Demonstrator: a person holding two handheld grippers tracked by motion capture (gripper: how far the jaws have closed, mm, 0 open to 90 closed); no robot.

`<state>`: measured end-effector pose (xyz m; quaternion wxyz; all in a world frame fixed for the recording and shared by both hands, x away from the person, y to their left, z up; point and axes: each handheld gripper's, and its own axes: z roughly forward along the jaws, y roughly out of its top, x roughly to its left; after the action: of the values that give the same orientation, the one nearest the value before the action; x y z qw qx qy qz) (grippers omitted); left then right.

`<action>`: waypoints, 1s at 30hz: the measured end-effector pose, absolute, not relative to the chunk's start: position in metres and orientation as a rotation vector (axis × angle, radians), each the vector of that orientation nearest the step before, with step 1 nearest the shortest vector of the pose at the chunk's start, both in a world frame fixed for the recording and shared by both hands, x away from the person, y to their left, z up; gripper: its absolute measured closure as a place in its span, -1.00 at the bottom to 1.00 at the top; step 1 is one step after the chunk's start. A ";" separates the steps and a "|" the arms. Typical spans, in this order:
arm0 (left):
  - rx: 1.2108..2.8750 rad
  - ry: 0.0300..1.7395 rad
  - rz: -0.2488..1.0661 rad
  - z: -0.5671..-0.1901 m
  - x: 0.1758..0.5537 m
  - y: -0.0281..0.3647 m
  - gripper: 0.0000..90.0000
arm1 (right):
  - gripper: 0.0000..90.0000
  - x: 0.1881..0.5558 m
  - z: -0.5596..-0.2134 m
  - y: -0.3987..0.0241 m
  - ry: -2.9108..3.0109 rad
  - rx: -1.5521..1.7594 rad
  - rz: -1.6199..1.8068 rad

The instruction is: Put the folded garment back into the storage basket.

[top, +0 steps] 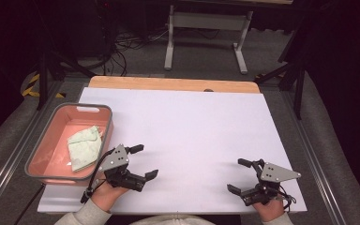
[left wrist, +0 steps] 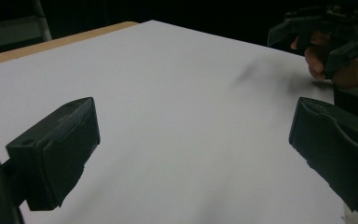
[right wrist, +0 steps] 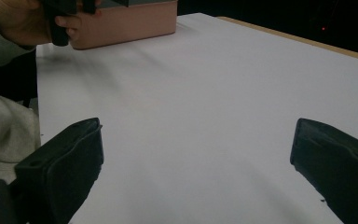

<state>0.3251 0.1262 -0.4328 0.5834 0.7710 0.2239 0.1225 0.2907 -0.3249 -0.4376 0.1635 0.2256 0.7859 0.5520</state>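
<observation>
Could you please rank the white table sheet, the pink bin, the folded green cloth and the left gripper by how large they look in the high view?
1. White table sheet
2. Pink bin
3. Left gripper and folded green cloth: these look about alike, so no ranking.

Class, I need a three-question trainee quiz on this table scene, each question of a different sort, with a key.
1. True or false: the cloth lies inside the pink tub.
2. Which gripper is nearer the tub: A) left gripper B) right gripper C) both equally?
3. Fill in: both grippers have their jaws ____ and hold nothing.

Key
1. True: the folded cloth rests on the tub's floor.
2. A: the left gripper sits just beside the tub's near right corner, while the right gripper is across the white table.
3. Open: in each gripper view the two jaws stand wide apart over bare table.
</observation>
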 end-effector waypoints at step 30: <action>1.819 0.578 0.245 -0.466 0.330 0.130 -0.96 | -0.94 0.292 -0.441 -0.325 2.251 0.650 1.587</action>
<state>0.3298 0.1297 -0.4664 0.5716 0.7756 0.2465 0.1046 0.2923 -0.3248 -0.4407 0.1554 0.2269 0.7858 0.5540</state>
